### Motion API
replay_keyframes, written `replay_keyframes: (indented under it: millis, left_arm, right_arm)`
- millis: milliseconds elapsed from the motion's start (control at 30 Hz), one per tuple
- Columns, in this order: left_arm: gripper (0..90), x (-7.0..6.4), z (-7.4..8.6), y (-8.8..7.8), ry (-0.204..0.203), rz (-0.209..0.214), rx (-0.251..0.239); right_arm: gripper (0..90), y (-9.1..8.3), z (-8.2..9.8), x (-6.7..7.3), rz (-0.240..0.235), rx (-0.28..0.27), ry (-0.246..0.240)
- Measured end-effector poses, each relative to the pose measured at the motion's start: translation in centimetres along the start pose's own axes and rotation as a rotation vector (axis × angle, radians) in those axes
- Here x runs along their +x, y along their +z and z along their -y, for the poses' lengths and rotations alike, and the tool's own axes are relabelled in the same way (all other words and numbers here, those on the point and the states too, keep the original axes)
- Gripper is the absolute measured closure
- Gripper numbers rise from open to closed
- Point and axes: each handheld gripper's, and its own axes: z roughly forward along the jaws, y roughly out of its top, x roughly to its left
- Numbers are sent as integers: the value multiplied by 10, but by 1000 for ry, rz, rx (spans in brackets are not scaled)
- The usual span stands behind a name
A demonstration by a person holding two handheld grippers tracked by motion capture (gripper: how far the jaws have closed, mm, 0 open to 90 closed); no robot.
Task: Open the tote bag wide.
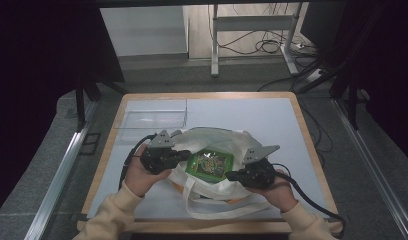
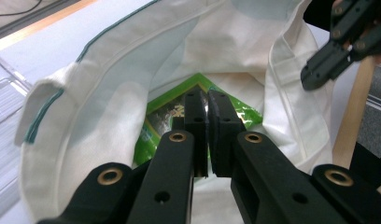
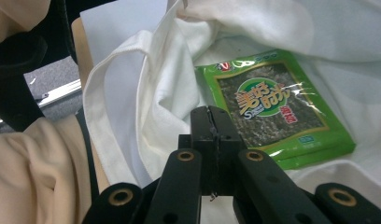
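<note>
Far left on the table sits a clear plastic tray [image 1: 151,119], well clear of the action. The left gripper [image 1: 184,155] hovers at the white tote bag's [image 1: 212,192] rim, jaws closed on nothing. The green seaweed snack pack [image 1: 210,164] lies flat inside the open bag. The right gripper [image 1: 230,175] has its jaws pinched shut at the bag's right edge, whether on fabric I can't tell.

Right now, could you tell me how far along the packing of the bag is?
Done: the green snack packet lies inside the white cloth bag. In hand: the left gripper and right gripper, both shut, sit at the bag's mouth. Left: the clear tray beyond looks empty, so probably only tidying the bag.
</note>
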Motion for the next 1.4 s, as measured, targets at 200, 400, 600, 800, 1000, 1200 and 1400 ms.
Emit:
replay_keyframes:
  millis: [200,400,600,800,1000,1200,1400]
  left_arm:
    - [862,2,14,-9,-16,-9,0]
    - [759,5,32,-22,-19,-37,-24]
    - [538,6,40,-27,-50,-36,-28]
    - [351,9,47,-25,-85,-14,-35]
    - [325,12,48,-23,-83,-7,-26]
    - [316,15,47,-19,-75,8,-18]
    - [311,15,43,-18,-66,11,-21]
  right_arm:
    - [879,-5,-2,-3,33,-14,6]
    - [858,-6,-4,-9,55,-21,15]
    - [832,-7,-6,-14,70,-30,38]
    - [656,-12,-12,-13,110,-32,28]
    - [430,-11,-15,-13,140,-73,66]
    - [376,-12,-22,-13,179,-68,46]
    - [369,-16,-37,-14,225,-53,43]
